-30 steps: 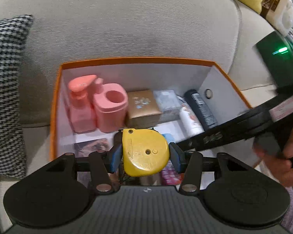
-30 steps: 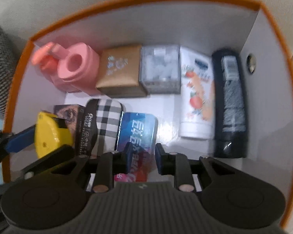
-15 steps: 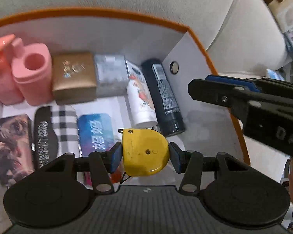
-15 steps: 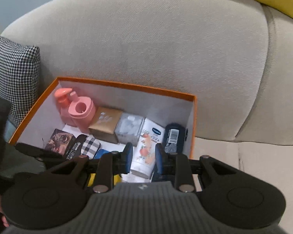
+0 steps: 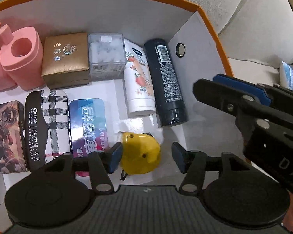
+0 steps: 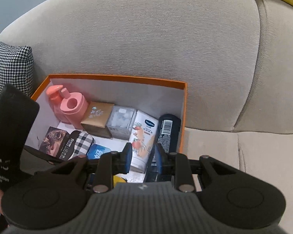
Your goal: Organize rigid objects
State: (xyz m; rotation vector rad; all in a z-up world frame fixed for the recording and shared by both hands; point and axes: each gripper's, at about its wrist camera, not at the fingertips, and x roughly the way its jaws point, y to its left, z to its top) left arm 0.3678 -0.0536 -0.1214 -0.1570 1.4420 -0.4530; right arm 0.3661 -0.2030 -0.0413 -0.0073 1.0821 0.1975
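Left wrist view: the left gripper (image 5: 146, 157) is opening, its pads clear of the yellow tape measure (image 5: 140, 153) lying between them on the floor of the orange-rimmed box (image 5: 209, 25). Beside it lie a blue tin (image 5: 88, 124), a plaid case (image 5: 46, 124) printed "VIPLINE", a white Vaseline tube (image 5: 138, 80) and a black bottle (image 5: 167, 81) (barcode up).

Right wrist view: the right gripper (image 6: 142, 157) hangs above the box, jaws narrow and seemingly empty, against the grey sofa (image 6: 146, 39).

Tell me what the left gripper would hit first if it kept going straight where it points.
Most likely the yellow tape measure, lying between the opening left gripper fingers on the orange box floor; depth is hard to judge.
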